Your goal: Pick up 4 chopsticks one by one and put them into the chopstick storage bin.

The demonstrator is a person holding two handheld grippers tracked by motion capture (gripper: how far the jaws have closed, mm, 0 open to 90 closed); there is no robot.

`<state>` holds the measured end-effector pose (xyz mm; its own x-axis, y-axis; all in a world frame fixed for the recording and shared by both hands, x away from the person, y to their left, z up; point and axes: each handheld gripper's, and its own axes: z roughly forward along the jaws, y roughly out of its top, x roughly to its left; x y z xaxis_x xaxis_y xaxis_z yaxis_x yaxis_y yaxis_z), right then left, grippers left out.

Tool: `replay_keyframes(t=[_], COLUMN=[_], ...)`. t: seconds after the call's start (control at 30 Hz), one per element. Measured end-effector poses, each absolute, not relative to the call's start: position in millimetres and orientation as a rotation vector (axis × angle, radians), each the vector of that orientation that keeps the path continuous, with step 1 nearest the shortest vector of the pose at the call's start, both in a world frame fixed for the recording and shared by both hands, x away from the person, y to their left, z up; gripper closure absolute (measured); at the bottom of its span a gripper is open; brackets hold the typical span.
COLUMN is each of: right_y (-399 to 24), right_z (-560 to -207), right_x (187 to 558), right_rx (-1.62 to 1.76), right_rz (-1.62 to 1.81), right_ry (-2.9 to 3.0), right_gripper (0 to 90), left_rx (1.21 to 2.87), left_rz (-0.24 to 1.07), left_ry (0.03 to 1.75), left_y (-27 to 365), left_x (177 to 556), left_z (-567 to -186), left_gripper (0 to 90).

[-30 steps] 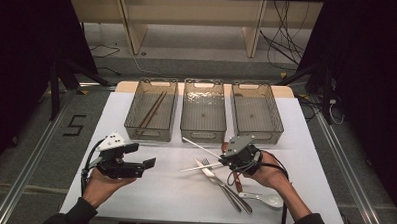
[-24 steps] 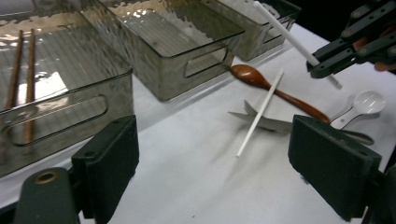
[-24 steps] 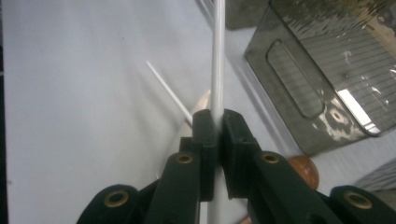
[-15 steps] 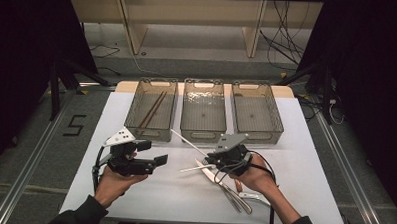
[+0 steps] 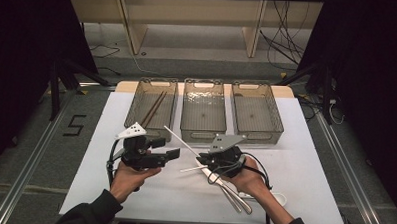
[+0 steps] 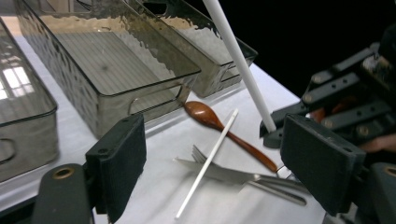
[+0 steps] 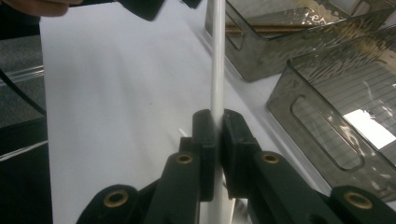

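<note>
My right gripper (image 5: pixel 211 161) was clenched on a white chopstick (image 5: pixel 181 140), low on its length, so that most of the stick rose slantwise toward the upper left of the high view, its free tip hanging just off the near end of the left bin (image 5: pixel 152 108). In the right gripper view the chopstick (image 7: pixel 217 60) ran straight up from between the shut jaws. My left gripper (image 5: pixel 171 154) stood released and empty, at the left of centre, though its jaws had just been closing a little with nothing between them. A second white chopstick (image 6: pixel 208 161) lay loose on the table (image 5: pixel 304 170), across a fork (image 6: pixel 224 170) and beside a brown wooden spoon (image 6: pixel 224 130). I judged the grip risky: held so near one end, the smooth round stick could pivot or slide out between my pads. Its long free end could also strike the bin's rim, or knock my left gripper, which sat close under it. Two brown chopsticks (image 5: pixel 154 108) already lay in that left bin.
</note>
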<state>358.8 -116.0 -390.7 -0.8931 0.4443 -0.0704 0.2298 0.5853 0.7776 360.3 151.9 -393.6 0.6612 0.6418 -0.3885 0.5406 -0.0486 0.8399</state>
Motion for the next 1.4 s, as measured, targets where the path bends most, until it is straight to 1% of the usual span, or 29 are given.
replay_keyframes(t=[0.2,0.33,0.57,0.93,1.4], right_y=[-112,-111,-108,-105,-104], right_z=[-391,-391,-392,-393,-393], right_x=[357,356,355,353,352], right_rx=[0.562,0.564,0.559,0.552,0.551], right_rz=[1.224,1.240,1.248,1.263,1.303], right_ry=[2.553,2.551,2.554,2.549,2.536], right_gripper=[85.3,85.2,85.2,85.2,85.2], left_rx=[1.716,1.714,1.704,1.674,1.680], left_rz=[0.080,0.054,-0.010,-0.044,-0.088], left_ry=[0.949,0.943,0.940,0.923,0.873], left_y=[141,136,131,132,127], left_x=[364,365,367,367,365], left_z=[-395,-397,-402,-401,-402], left_gripper=[25.6,29.9,40.4,56.9,72.6])
